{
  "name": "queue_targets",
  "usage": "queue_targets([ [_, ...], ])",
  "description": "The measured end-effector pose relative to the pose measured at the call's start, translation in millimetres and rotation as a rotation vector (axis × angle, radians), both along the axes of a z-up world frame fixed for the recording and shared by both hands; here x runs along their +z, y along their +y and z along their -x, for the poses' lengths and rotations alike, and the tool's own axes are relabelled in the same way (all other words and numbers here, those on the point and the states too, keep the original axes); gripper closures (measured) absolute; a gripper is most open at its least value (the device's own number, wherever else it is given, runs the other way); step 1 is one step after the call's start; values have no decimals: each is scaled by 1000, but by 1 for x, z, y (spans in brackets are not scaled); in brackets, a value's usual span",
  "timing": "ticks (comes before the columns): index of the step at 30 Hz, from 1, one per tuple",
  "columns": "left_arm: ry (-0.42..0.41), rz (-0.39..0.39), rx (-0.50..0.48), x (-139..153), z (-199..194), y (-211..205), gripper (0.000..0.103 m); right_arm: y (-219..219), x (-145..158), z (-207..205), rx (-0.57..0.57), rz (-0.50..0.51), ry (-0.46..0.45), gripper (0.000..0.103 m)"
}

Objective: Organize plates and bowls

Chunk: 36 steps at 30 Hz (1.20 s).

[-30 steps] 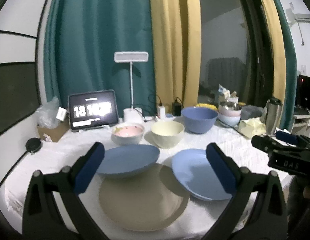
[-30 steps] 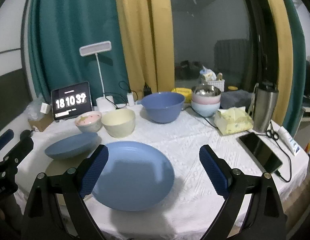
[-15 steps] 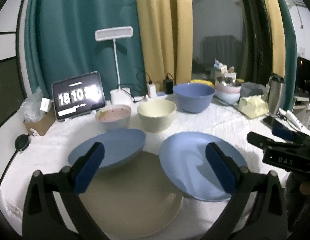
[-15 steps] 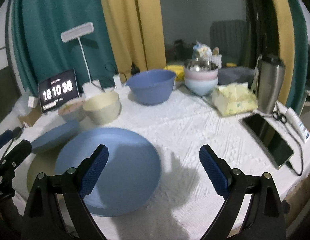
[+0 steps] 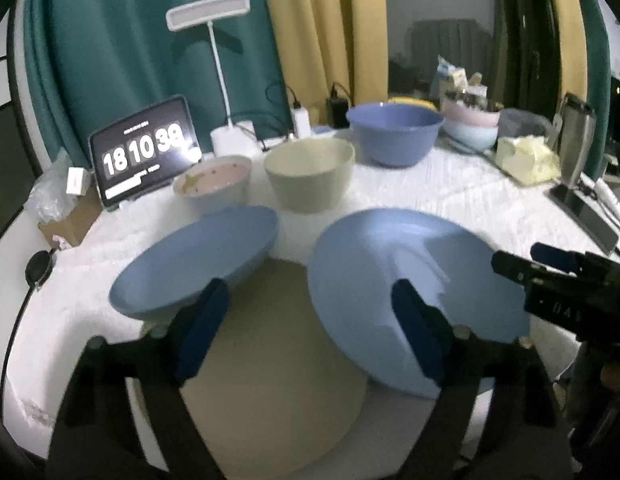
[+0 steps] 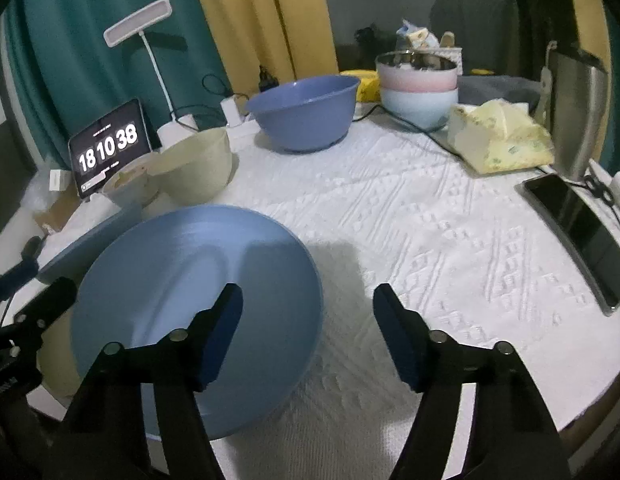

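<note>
Nearest, left gripper [image 5: 310, 332] closing over the beige plate [image 5: 270, 380], right gripper [image 6: 308, 334] closing astride the big blue plate's [image 6: 182, 280] rim, fingers gripping nothing. Beyond on the table [image 6: 429, 220]: tilted blue plate [image 5: 198, 256], pink bowl [image 5: 214, 184], cream bowl [image 5: 310, 176], blue bowl [image 5: 395, 132].

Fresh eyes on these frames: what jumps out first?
The big blue plate at the near left of the white tablecloth, with the right gripper closing over its right edge. Next to it, the left gripper closes above a beige plate. At the back glows a tablet clock.
</note>
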<state>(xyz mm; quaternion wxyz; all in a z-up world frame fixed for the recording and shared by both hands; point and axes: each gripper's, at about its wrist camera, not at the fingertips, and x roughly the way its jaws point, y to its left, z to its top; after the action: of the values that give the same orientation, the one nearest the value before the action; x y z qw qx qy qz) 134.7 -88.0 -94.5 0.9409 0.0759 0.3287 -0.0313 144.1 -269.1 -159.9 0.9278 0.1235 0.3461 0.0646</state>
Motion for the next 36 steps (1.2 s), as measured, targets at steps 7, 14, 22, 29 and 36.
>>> queue_targets([
  [7,103,-19,6,-15,-14,-10,49,-4,-10,-12,36,-22,40,52],
  [14,150,-33,6,-24,-20,-21,66,-2,-22,-23,92,-36,88,69],
  [22,172,-30,28,-21,-28,-23,74,-12,-21,-31,100,-46,96,86],
  [29,162,-26,14,-14,-38,-35,74,-27,-6,-37,84,-40,55,86],
  [36,174,-26,-17,-15,-54,-52,74,-45,-2,-49,53,-29,45,86],
])
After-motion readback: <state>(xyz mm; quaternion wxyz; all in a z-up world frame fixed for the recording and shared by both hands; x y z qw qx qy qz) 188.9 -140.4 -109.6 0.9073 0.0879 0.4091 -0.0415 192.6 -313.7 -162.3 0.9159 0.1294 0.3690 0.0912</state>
